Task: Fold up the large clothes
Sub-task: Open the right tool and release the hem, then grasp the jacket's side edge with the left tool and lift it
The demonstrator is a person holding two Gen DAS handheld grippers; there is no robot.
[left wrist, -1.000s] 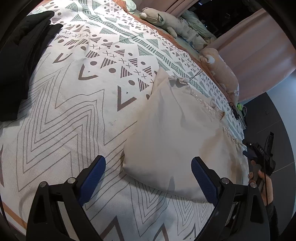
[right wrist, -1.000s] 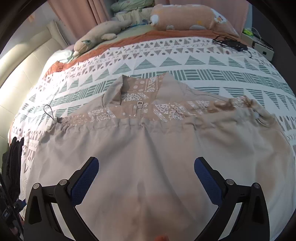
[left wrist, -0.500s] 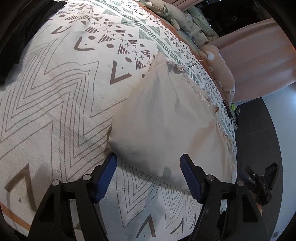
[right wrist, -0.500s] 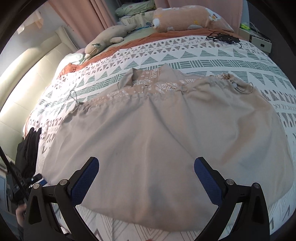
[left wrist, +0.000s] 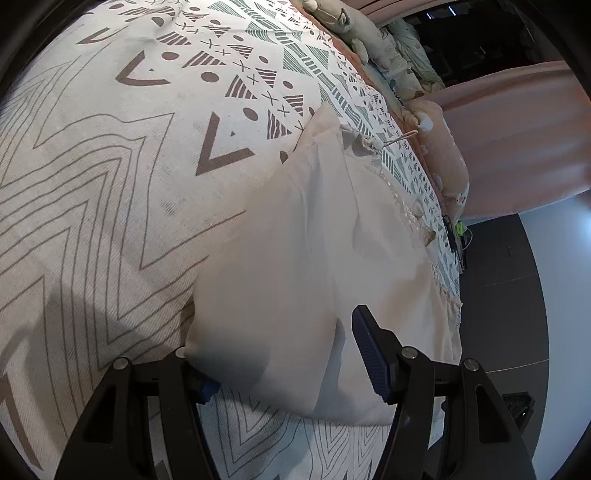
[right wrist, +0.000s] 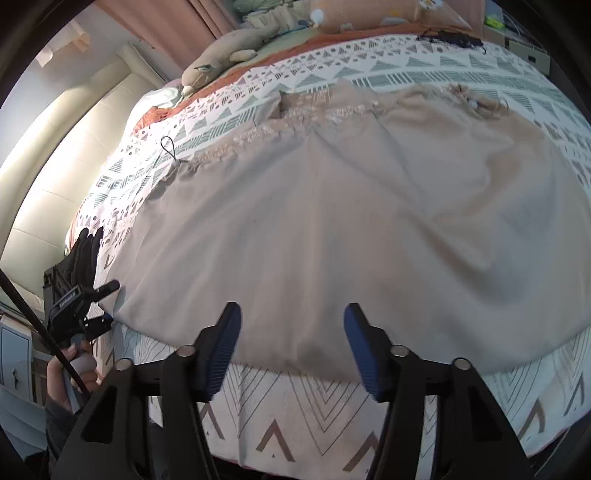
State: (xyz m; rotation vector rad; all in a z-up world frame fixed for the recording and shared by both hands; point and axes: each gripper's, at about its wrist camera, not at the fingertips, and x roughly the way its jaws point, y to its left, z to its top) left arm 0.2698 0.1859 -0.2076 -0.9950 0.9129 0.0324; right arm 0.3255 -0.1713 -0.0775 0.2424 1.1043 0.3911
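Note:
A large beige garment (right wrist: pixel 351 221) with a patterned band and drawstring loops at its far end lies spread flat on the patterned bedspread (right wrist: pixel 295 428). It also shows in the left wrist view (left wrist: pixel 314 251). My left gripper (left wrist: pixel 280 362) is open, its jaws around the garment's near left corner, with the left finger tucked under the cloth. It also shows in the right wrist view (right wrist: pixel 99 302). My right gripper (right wrist: pixel 291 343) is open, hovering at the garment's near hem.
Plush toys (right wrist: pixel 218 62) and pillows (right wrist: pixel 388 14) lie at the far end of the bed. A black garment (right wrist: pixel 86 254) lies at the bed's left side. Cables (right wrist: pixel 450 37) and a box (right wrist: pixel 528 55) sit at the far right. Pink curtains (left wrist: pixel 517 140) hang beyond.
Both grippers dropped closer to the garment's near edge and their jaws narrowed. The left gripper slid onto the garment's corner; the right moved back to the hem.

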